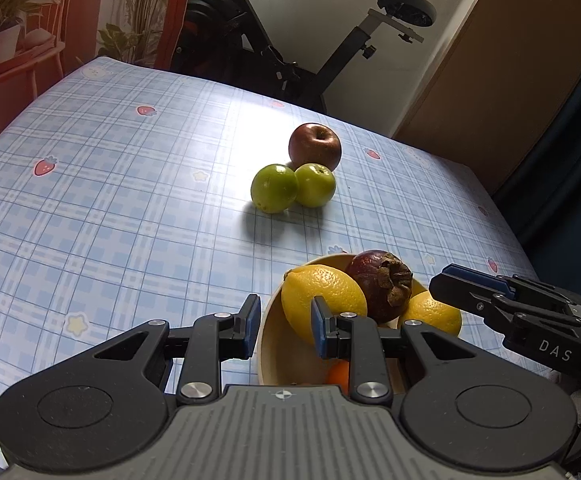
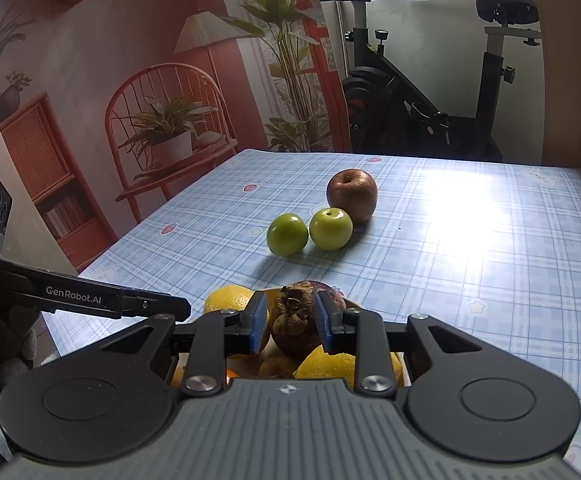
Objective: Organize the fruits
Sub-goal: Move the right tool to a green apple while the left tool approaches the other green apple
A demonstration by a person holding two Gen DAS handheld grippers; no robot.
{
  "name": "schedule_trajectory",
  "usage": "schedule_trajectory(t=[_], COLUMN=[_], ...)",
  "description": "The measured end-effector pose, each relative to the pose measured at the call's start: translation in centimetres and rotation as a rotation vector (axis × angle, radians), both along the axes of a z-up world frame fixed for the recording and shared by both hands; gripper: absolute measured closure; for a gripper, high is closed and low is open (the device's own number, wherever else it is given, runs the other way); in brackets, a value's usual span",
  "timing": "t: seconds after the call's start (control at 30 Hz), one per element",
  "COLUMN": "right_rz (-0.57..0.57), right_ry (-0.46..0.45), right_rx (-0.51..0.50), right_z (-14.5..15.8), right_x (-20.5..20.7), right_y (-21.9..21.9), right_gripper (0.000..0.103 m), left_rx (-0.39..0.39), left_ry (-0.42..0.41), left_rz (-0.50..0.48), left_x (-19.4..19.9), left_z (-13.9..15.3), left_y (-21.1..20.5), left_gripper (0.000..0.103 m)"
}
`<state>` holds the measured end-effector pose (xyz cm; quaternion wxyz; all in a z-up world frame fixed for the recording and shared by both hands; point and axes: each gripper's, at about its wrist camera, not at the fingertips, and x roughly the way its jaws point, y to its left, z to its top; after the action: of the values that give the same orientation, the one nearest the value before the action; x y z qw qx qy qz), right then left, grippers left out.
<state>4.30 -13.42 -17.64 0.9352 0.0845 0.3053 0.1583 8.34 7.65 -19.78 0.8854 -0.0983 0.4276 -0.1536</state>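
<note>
Just past the left gripper [image 1: 284, 326] and right gripper [image 2: 290, 320], fingers together and empty, a bowl [image 1: 278, 350] holds yellow lemons [image 1: 322, 296] and a dark mangosteen [image 1: 372, 280].

1. Table [image 1: 102, 208]: covered with a pale blue plaid cloth printed with small strawberries, stars and bunnies.
2. On it, towards the far side: a red apple [image 1: 314, 146] with two green fruits [image 1: 274, 188] just in front, the three touching in a cluster.
3. Near edge: a tan bowl [image 1: 268, 344] heaped with fruit, well apart from the cluster.
</note>
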Motion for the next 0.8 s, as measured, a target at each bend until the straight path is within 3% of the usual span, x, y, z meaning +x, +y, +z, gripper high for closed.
schedule_trajectory(t=[0.5, 0.8], right_rz=[0.009, 0.048], right_ry=[-0.010, 0.036], right_rx=[-0.034, -0.056], right_z=[1.4, 0.3], right_x=[4.6, 9.9], right_y=[-1.9, -2.1], right_gripper=[0.074, 0.074], left_rx=[0.037, 0.103], left_ry=[-0.086, -0.108], left_rz=[0.003, -0.014], left_x=[4.7, 8.2], left_z=[3.9, 3.5], left_y=[0.2, -0.3], left_gripper=[0.074, 0.074])
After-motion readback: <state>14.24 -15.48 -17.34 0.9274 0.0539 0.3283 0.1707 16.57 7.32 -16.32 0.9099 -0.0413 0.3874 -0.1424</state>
